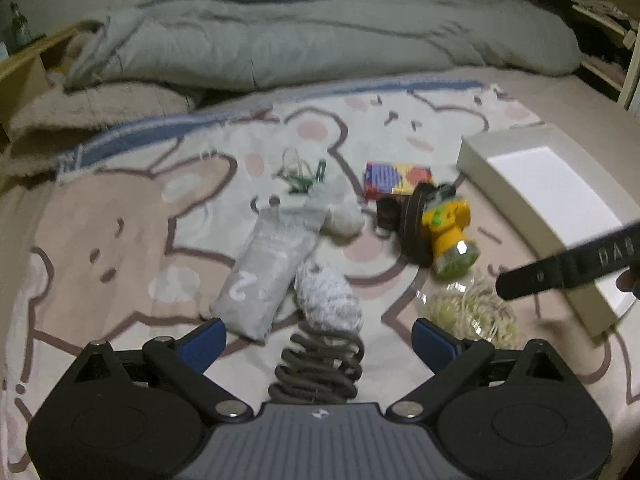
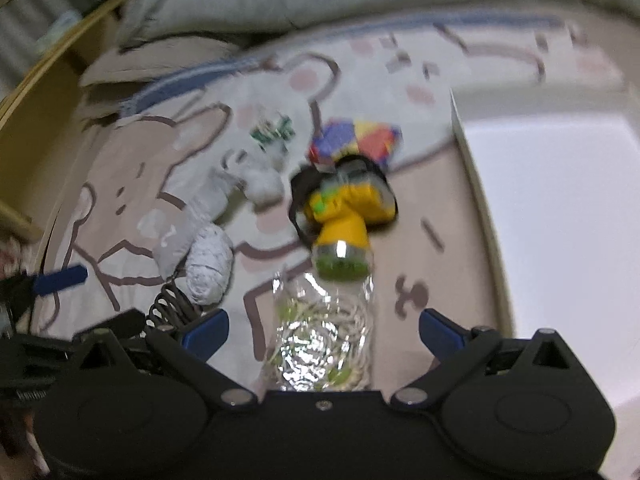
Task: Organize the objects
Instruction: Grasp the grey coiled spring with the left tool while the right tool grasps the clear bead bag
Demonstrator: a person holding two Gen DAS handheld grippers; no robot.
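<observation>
Tongs both released: left tongs (image 1: 318,338) over coiled spring (image 1: 318,366); right tongs (image 2: 324,330) over crinkly bag (image 2: 324,344); green bottle (image 1: 18,26) left-view only.

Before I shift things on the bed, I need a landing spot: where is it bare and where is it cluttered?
Bare: the inside of the white box at right, and the bear-print blanket left of the grey pouch. Crowded: the middle, where the pouch, the yellow flashlight, the colourful packet, the coiled cord and the clear bag of string cluster.

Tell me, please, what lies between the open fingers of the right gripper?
In the right wrist view, a clear plastic bag of pale string lies between the fingers of the right gripper; the jaws are open and not touching it.
</observation>
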